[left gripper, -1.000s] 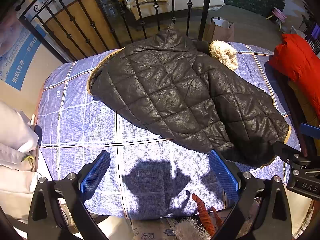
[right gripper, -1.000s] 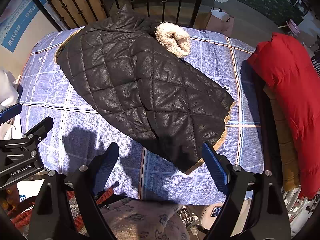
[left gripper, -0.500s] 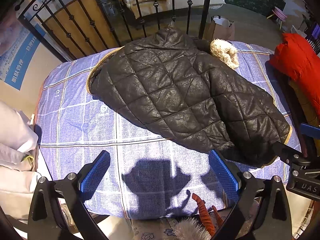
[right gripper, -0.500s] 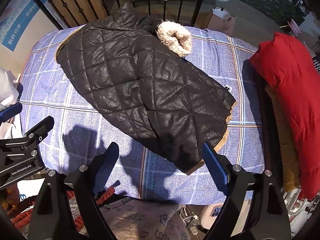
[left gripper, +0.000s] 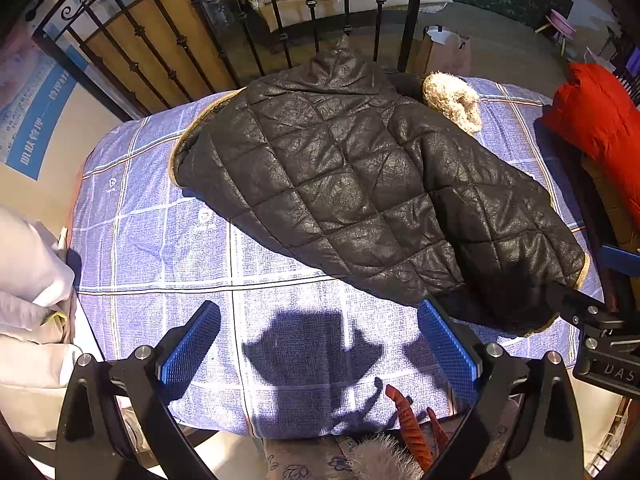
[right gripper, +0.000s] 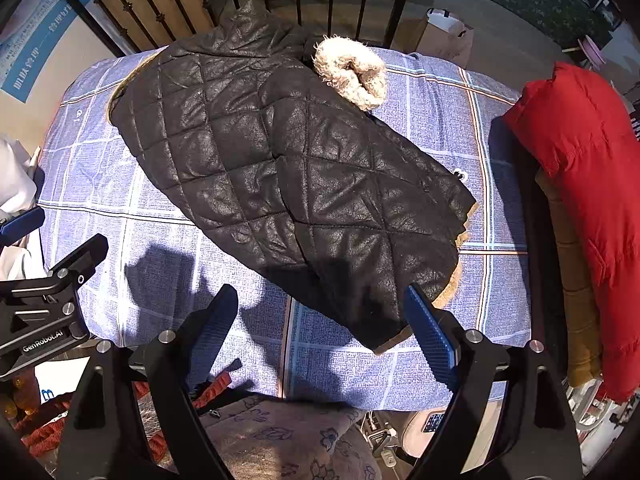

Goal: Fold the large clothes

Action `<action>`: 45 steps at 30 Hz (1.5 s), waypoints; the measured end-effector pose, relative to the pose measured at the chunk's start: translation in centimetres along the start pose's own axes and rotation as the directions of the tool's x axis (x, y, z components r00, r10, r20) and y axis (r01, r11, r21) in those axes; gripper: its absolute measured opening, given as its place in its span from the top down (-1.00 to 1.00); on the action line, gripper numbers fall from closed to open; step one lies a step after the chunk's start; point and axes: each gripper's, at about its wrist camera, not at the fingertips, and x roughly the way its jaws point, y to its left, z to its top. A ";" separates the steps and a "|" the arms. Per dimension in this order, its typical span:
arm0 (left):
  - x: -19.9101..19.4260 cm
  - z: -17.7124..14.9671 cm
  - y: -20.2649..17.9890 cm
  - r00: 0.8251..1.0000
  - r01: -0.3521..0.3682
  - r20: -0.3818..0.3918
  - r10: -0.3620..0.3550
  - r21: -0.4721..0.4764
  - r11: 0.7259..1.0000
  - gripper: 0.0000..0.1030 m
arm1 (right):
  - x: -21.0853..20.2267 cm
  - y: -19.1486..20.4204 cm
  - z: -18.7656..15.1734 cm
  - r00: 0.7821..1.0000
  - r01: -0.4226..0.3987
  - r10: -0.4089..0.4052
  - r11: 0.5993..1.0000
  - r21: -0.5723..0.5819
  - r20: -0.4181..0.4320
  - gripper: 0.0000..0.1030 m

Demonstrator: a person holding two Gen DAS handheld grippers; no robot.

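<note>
The black quilted jacket lies slantwise across the table, which is covered by a blue checked cloth; its body runs from about ten o'clock, near the iron railing, down to about four o'clock, where the tan-lined hem ends near the table's front edge. A fleecy cream cuff curls out at its twelve o'clock side. Over the last second nothing about it has altered: same slant, same creases, same cuff. Both tools have likewise kept their place above the front edge. The left hand-held gripper hangs over bare cloth at six o'clock with its jaws spread wide and nothing between them; the right hand-held gripper hangs over the hem corner, jaws equally wide, not touching the fabric. So the change is really a lack of one, and I judge the folding to be paused between moves, with the jacket laid out but not yet folded into a compact shape. A red padded coat waits at three o'clock, and pale bedding sits at nine.
</note>
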 end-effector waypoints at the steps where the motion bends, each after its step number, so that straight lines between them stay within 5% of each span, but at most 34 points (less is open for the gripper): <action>1: 0.0 0.1 0.0 1.000 0.000 -0.003 0.000 0.000 1.000 -0.88 | 0.1 0.0 0.1 1.000 -0.001 0.001 1.000 -0.001 -0.003 -0.63; 19: 2.6 2.5 0.7 0.997 0.003 -0.073 -0.005 -0.017 1.000 -0.88 | 2.7 -0.5 3.2 0.999 -0.017 0.017 1.000 -0.018 -0.030 -0.63; 29: 5.0 3.3 3.4 0.995 -0.011 -0.104 -0.001 -0.110 0.994 -0.89 | 5.9 0.4 9.1 0.983 -0.167 0.171 0.983 -0.074 0.060 -0.63; 35: 5.8 1.5 9.3 0.986 -0.105 -0.152 0.067 -0.255 0.961 -0.89 | 10.9 3.3 18.9 0.955 -0.222 0.246 0.964 -0.148 0.166 -0.63; 38: 5.6 -0.3 12.2 0.980 -0.138 -0.180 0.081 -0.336 0.932 -0.89 | 15.6 3.1 23.9 0.948 -0.305 0.308 0.951 -0.041 0.080 -0.63; 42: 5.2 -3.1 15.0 0.974 -0.175 -0.208 0.093 -0.420 0.891 -0.89 | 19.9 2.5 27.4 0.953 -0.304 0.304 0.949 0.085 0.013 -0.63; 45: 4.8 -4.7 16.4 0.975 -0.177 -0.205 0.089 -0.463 0.868 -0.88 | 18.0 4.3 26.9 0.958 -0.286 0.285 0.958 0.014 0.038 -0.04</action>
